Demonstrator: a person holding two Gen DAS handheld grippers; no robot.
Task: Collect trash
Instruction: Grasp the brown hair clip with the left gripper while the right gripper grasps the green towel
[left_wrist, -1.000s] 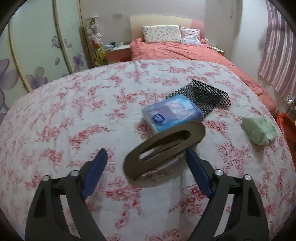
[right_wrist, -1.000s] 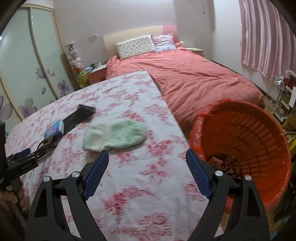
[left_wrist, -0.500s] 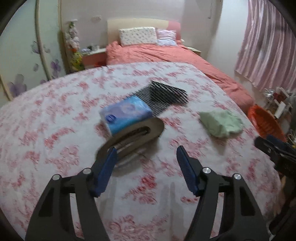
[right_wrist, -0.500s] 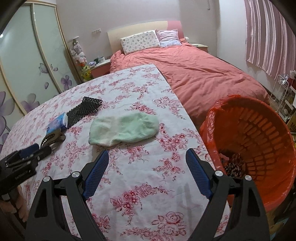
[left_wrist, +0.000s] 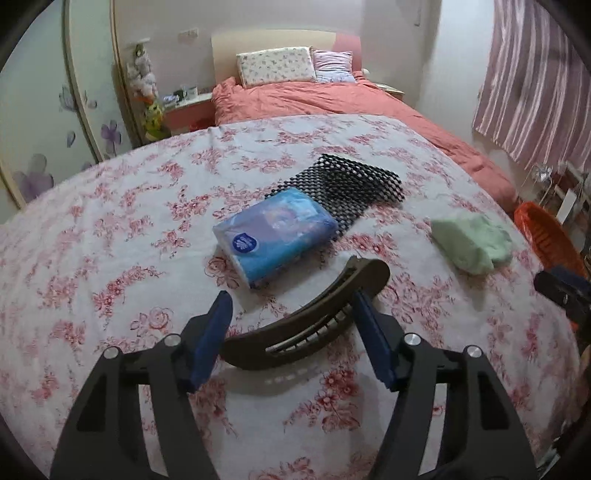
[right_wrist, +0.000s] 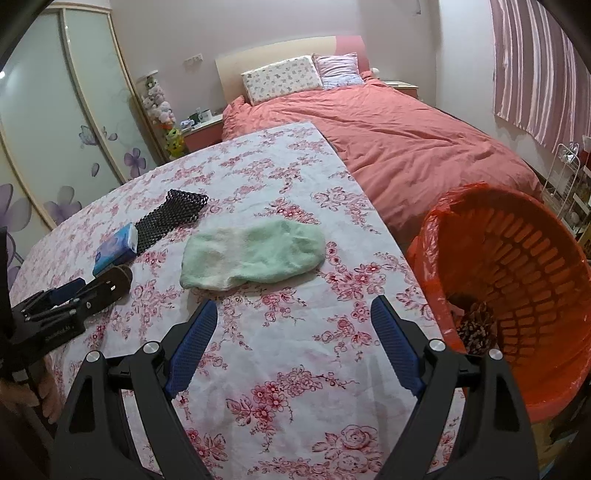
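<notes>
The biggest thing ahead of me is the bed (right_wrist: 424, 147), with its salmon cover and two pillows at the far end, running along the far right of the room. Butted against its near left side is the desk (right_wrist: 280, 347), spread with a white cloth printed in pink roses. Off the desk's right edge stands the orange basket (right_wrist: 546, 266), lined with a red bag, with a little dark, speckled trash (right_wrist: 476, 325) lying at its bottom. On the desk, nearest the basket, a pale green cloth (right_wrist: 255, 254) lies flat. Further left is a black mesh mat (left_wrist: 343, 184), and a blue tissue pack (left_wrist: 277, 236) rests on the mat's near corner. Just nearer than the pack is a brown curved clip (left_wrist: 310, 317) with long slots. It sits crosswise between the blue pads of my left hand-held gripper (left_wrist: 291, 299), one end against each pad and its right end tilted up. A shadow falls on the cloth beneath it. The jaws have just been closing and now pinch the clip. My right hand-held gripper (right_wrist: 293, 303) hangs over the near right part of the desk, its pads spread wide with only flowered cloth between them. The green cloth is just beyond its tips and the basket is close on its right.
</notes>
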